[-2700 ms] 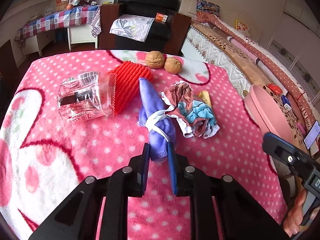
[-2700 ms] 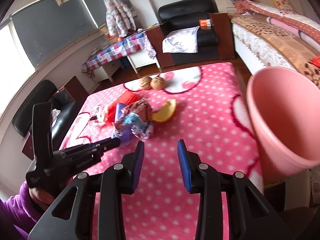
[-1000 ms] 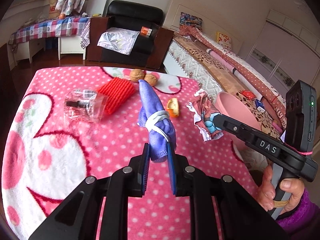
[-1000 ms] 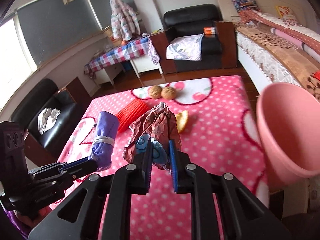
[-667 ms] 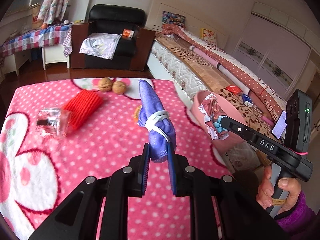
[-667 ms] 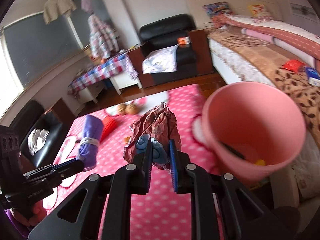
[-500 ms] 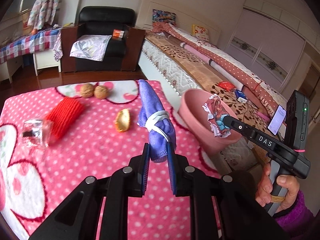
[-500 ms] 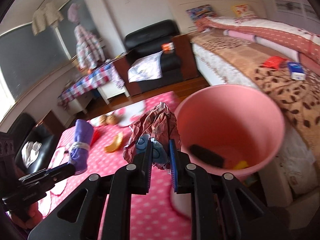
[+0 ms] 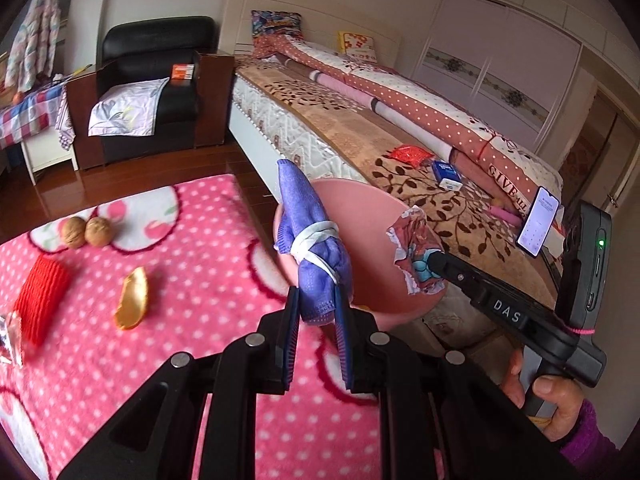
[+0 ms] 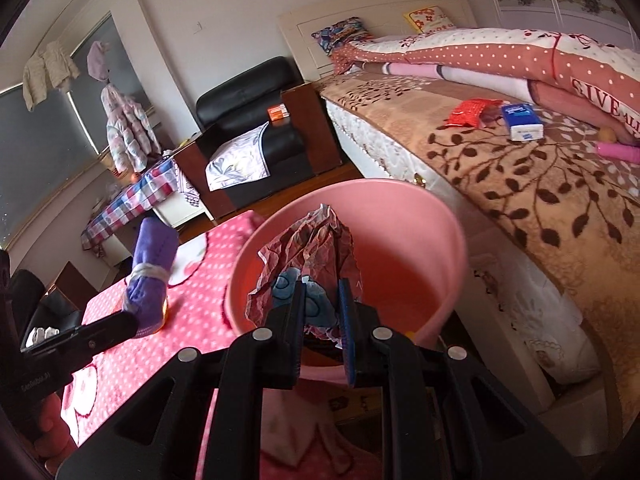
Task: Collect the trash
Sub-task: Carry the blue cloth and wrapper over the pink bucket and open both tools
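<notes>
My left gripper (image 9: 316,312) is shut on a purple cloth bundle (image 9: 310,240) tied with a white band, held up at the table's right edge beside the pink bin (image 9: 372,240). My right gripper (image 10: 320,308) is shut on a crumpled brown and blue wrapper (image 10: 308,256), which hangs over the open mouth of the pink bin (image 10: 420,216). In the left wrist view the right gripper (image 9: 434,260) reaches in from the right with the crumpled wrapper (image 9: 414,248) over the bin. The purple bundle (image 10: 150,276) shows at the left of the right wrist view.
On the pink dotted blanket (image 9: 192,280) lie an orange peel (image 9: 132,300), a red mesh sleeve (image 9: 40,296) and two walnuts (image 9: 86,232). A bed (image 10: 520,168) with a phone (image 9: 538,222) runs along the far side of the bin. A black armchair (image 9: 152,80) stands at the back.
Both grippers have swung to the right from over the blanket toward the bin, each keeping its load. The wrapper now hangs over the bin's mouth and the purple bundle has reached the bin's side.
</notes>
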A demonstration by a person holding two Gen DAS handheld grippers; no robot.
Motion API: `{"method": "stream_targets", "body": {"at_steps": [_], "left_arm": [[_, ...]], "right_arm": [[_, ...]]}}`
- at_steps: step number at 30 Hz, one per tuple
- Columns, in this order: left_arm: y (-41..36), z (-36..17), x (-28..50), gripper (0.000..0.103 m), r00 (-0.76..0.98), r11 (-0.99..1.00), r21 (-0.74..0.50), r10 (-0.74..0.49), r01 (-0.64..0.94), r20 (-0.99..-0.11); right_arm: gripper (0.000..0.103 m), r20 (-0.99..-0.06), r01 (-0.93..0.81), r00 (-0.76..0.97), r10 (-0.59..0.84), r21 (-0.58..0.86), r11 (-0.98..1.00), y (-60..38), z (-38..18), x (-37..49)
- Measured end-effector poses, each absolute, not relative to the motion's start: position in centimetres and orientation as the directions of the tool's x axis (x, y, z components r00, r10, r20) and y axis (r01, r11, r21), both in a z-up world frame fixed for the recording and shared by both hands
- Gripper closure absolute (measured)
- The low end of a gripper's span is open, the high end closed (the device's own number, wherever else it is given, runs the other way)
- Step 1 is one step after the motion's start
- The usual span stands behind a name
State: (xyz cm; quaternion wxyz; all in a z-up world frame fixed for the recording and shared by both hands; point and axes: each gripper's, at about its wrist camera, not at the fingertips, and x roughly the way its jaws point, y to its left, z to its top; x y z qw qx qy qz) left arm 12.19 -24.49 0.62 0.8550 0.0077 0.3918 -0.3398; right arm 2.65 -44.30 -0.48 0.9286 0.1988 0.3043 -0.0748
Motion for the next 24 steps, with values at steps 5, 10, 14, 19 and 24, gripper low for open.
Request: {"method": "stream_targets", "body": {"at_steps": [5,10,14,19,24], "left_arm": [[-27.3,-0.3,12.9,0.087,0.439,0.759,-0.237,-0.568,0.607,-0.696],[-29.4,-1.4,13.6,0.087,0.411,0.752,-0.232,-0.559,0.617,-0.720],[-30.1,-2.2,13.9,0.086,0.395,0.751,-0.231,-0.552,0.619,-0.734],[-30.1,-2.4,14.1,0.074,0.389,0.756,-0.248,-0.554,0.606,-0.736],[-29.7,-2.3,14.2,0.072,0.394,0.760,-0.255,-0.555,0.598,-0.732]], "right_arm": [[0.087,-0.596,0.267,0.803,-0.023,0.325,0.907,-45.0,-0.9,2.5],[0.087,-0.599,0.274,0.801,-0.020,0.337,0.901,-45.7,-1.4,2.6],[0.087,-0.602,0.282,0.798,-0.019,0.346,0.895,-46.2,-1.9,2.7],[0.087,-0.605,0.287,0.796,-0.017,0.352,0.891,-46.5,-2.2,2.8],[0.087,-0.604,0.290,0.797,-0.020,0.353,0.890,-46.4,-2.2,2.7]]}}
